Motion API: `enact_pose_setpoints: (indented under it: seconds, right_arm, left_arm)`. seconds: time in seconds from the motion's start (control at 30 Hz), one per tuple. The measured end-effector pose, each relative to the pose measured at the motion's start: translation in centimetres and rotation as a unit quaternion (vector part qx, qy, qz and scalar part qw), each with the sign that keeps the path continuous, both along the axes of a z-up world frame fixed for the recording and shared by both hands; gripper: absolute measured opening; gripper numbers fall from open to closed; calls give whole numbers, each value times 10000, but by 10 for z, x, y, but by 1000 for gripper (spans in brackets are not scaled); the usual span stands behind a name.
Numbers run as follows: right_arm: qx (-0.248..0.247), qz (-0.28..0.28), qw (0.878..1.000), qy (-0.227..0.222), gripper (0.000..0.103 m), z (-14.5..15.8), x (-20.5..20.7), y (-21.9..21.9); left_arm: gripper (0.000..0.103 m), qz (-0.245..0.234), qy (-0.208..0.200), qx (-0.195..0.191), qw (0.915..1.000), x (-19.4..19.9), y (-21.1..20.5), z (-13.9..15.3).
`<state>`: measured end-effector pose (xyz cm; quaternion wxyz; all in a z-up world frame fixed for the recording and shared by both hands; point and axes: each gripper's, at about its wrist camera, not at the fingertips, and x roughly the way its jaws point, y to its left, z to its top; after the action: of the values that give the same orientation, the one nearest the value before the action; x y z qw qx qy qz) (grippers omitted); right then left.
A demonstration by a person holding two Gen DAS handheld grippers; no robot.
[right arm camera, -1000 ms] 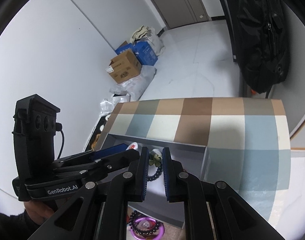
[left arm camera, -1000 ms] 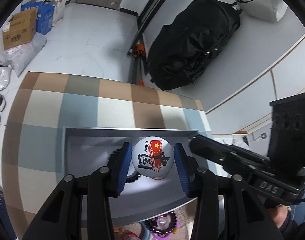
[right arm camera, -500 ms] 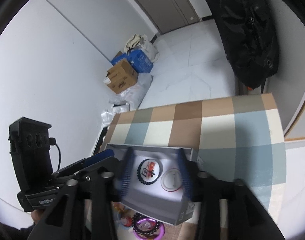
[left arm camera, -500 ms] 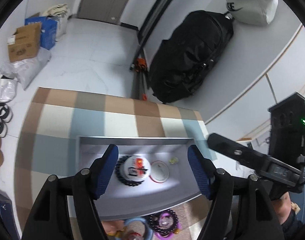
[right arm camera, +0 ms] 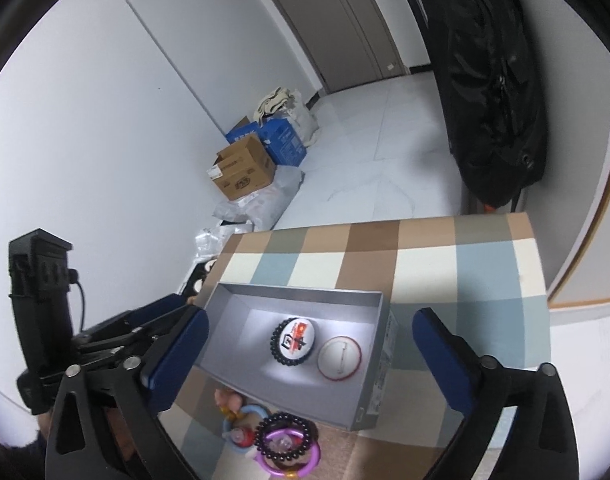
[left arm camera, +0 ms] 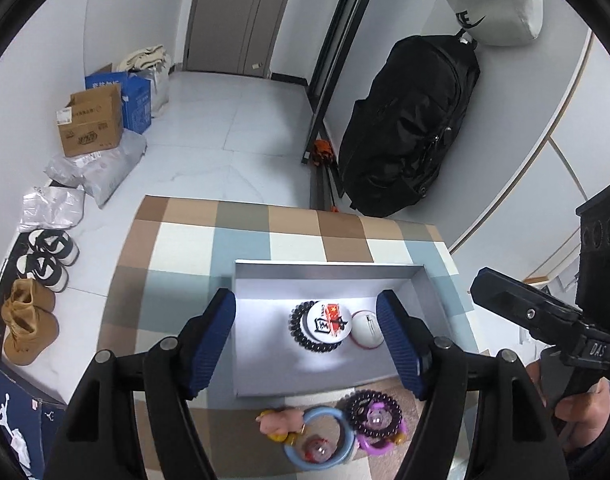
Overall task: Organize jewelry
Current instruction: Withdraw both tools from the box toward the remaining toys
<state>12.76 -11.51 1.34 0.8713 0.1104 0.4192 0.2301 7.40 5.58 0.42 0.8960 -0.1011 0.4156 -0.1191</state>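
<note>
A grey open box sits on a checked cloth. Inside lie a white round badge with a red flag print, ringed by a black bead bracelet, and a white red-rimmed disc. In front of the box lie a blue ring, a purple ring with a black bead bracelet and a pink charm. My left gripper is open and empty above the box. My right gripper is open and empty, also above it.
The checked cloth covers a small table. Beyond it are the tiled floor, a black bag against the wall, cardboard boxes and shoes at the left.
My left gripper let go of the badge over the bracelet in the box, opened wide and rose. My right gripper opened from nearly shut and pulled back too.
</note>
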Motion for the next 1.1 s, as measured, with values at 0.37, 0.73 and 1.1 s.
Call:
enact_pose_setpoints:
  seconds: [0.37, 0.73, 1.1]
  right_arm:
    - [-243, 180, 9991, -308, 103, 3, -38, -1]
    - [-380, 262, 9984, -311, 103, 4, -57, 2]
    - [-586, 403, 9975, -48, 103, -8, -66, 8]
  left_arm:
    - [87, 424, -126, -13, 9990, -27, 18, -6]
    - [87, 341, 216, -416, 9983, -44, 31, -26]
    - [86, 180, 1032, -403, 9937, -44, 31, -62]
